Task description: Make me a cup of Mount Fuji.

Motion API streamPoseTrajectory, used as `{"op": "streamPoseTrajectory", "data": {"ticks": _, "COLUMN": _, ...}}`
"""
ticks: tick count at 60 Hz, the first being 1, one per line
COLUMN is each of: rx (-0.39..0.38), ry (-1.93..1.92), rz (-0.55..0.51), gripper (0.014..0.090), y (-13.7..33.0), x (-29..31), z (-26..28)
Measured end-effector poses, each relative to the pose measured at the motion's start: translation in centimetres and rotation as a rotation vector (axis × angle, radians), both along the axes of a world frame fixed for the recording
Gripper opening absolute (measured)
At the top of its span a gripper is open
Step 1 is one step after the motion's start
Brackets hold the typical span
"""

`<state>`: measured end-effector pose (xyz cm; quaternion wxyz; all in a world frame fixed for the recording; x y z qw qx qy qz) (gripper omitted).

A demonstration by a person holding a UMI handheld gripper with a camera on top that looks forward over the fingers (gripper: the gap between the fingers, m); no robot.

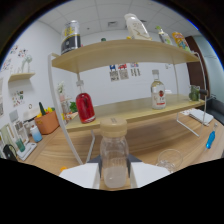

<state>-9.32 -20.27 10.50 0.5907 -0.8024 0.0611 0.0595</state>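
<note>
A clear bottle with a tan cork-coloured lid stands upright between my two white fingers. My gripper is shut on its lower body, and dark pads touch it on both sides. A little pale liquid sits in its base. Just to the right of the fingers, on the wooden table, is an empty clear glass. Beyond the bottle, a two-tier wooden shelf holds a red bottle on its lower board to the left. A clear bottle with a red label stands to the right.
The top board carries a black and yellow can, a white bottle and several more containers. White metal shelf legs reach down to the table. An orange pot stands far left and a blue object far right.
</note>
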Motion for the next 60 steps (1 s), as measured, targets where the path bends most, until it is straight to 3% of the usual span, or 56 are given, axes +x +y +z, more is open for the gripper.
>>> {"op": "streamPoseTrajectory", "data": {"ticks": 17, "rx": -0.050, "ry": -0.127, "rz": 0.056, "gripper": 0.0411, "y": 0.0, "x": -1.6, "z": -4.1}}
{"op": "streamPoseTrajectory", "data": {"ticks": 27, "rx": -0.036, "ry": -0.139, "rz": 0.070, "gripper": 0.0422, "y": -0.8, "x": -1.7, "z": -4.1}}
{"op": "streamPoseTrajectory", "data": {"ticks": 34, "rx": -0.067, "ry": -0.125, "rz": 0.079, "gripper": 0.0439, "y": -1.6, "x": -1.9, "z": -4.4}}
{"op": "streamPoseTrajectory", "data": {"ticks": 39, "rx": -0.127, "ry": -0.110, "rz": 0.090, "gripper": 0.0623, "y": -2.3, "x": -1.9, "z": -5.0}}
{"op": "streamPoseTrajectory", "data": {"ticks": 42, "rx": -0.163, "ry": -0.092, "rz": 0.105, "gripper": 0.0853, "y": -2.8, "x": -2.0, "z": -5.0}}
{"op": "streamPoseTrajectory", "data": {"ticks": 52, "rx": -0.161, "ry": -0.090, "rz": 0.098, "gripper": 0.0848, "y": -5.2, "x": -0.5, "z": -1.5}}
{"op": "streamPoseTrajectory", "data": {"ticks": 60, "rx": -0.214, "ry": -0.142, "rz": 0.056, "gripper": 0.0848, "y": -7.6, "x": 2.5, "z": 1.0}}
